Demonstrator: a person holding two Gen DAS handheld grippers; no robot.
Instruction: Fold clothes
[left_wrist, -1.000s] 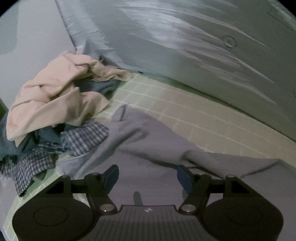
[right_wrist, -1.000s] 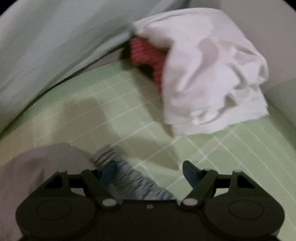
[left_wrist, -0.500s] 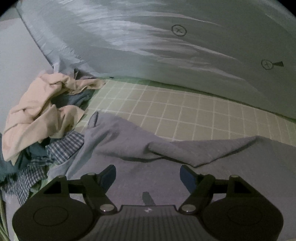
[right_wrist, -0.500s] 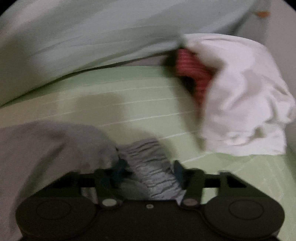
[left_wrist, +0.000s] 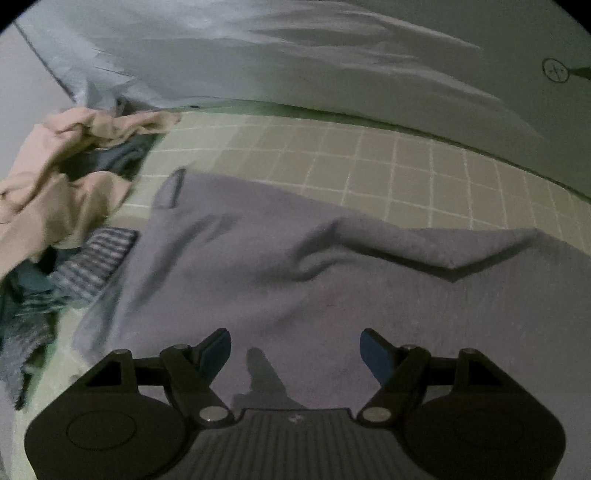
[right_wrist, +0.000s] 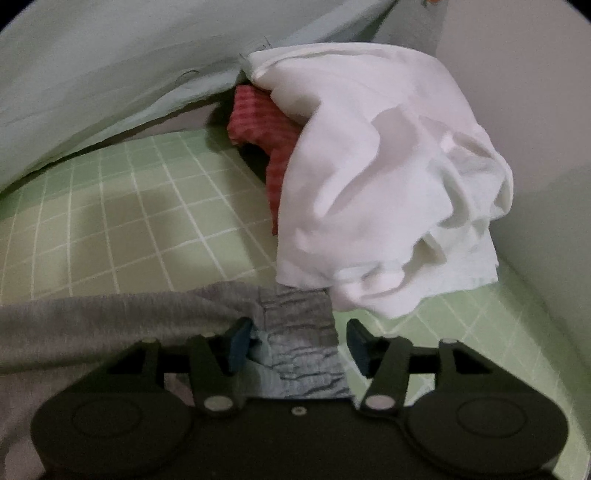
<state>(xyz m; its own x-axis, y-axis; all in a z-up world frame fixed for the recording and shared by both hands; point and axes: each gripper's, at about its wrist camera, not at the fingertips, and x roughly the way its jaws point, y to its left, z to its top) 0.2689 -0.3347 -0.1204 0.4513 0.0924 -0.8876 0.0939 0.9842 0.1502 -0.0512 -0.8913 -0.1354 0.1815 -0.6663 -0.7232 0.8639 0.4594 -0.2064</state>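
Clothes sat heaped at the far left, a peach shirt (left_wrist: 55, 177) over plaid fabric (left_wrist: 85, 262), likely waiting their turn. Beside them the grey garment (left_wrist: 295, 266) lay spread on the green mat (left_wrist: 369, 173), one corner flopped over itself. Your left gripper (left_wrist: 295, 350) hung just above its near edge, fingers wide apart, holding nothing, probably placed to pin or take the hem. Your right gripper (right_wrist: 295, 345) hovered over the garment's ribbed cuff (right_wrist: 299, 317), fingers apart on either side and not clamped, as if lining up a grasp. Beyond it sat a white cloth (right_wrist: 388, 177) over red fabric (right_wrist: 258, 122). Half a second earlier, your right fingers stood closer together around the cuff, and the view was blurrier.
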